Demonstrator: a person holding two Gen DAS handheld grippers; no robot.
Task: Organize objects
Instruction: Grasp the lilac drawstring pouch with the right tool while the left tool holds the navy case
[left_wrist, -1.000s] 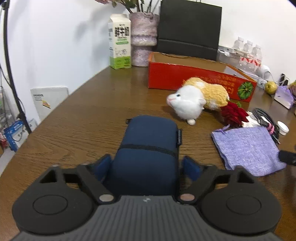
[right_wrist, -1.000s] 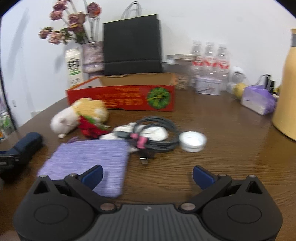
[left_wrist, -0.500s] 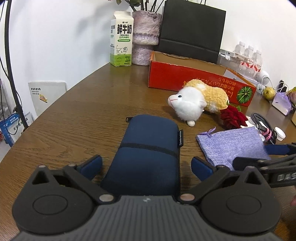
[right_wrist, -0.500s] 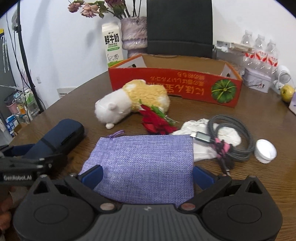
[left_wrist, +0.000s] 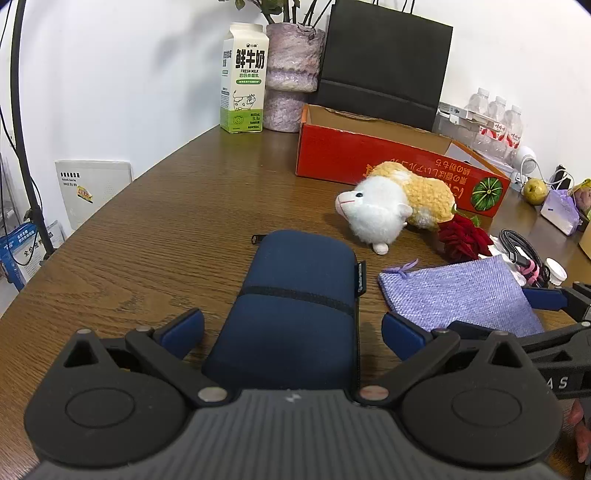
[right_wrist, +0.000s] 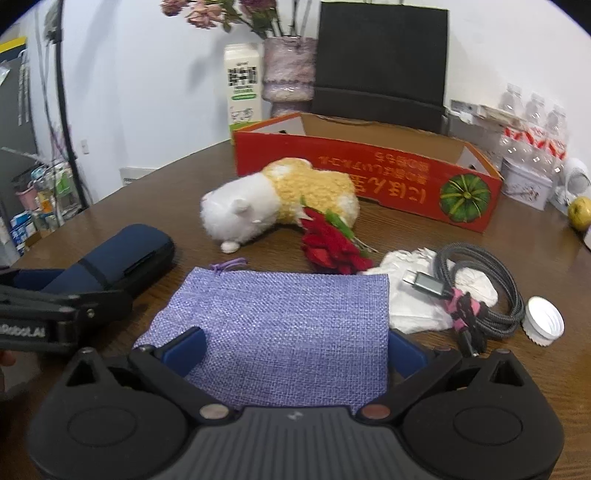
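Observation:
A dark blue zip case (left_wrist: 295, 295) lies on the wooden table between the open fingers of my left gripper (left_wrist: 291, 332), which do not touch it; it also shows in the right wrist view (right_wrist: 114, 258). A purple burlap pouch (right_wrist: 280, 317) lies flat between the open fingers of my right gripper (right_wrist: 295, 350); it also shows in the left wrist view (left_wrist: 458, 291). A white and yellow plush animal (left_wrist: 391, 206) and a red fabric rose (right_wrist: 332, 247) lie in front of the open red cardboard box (right_wrist: 369, 170).
A grey coiled cable (right_wrist: 480, 288), white crumpled paper (right_wrist: 410, 306) and a white lid (right_wrist: 545, 321) lie right of the pouch. A milk carton (left_wrist: 242, 77), vase (left_wrist: 291, 74) and black bag (left_wrist: 384, 62) stand behind the box. Water bottles (right_wrist: 532, 125), a tin and an apple (right_wrist: 580, 212) sit at the right.
My left gripper has opened and let go of the blue case. My right gripper has swung left and moved forward over the purple pouch, which now lies between its fingers.

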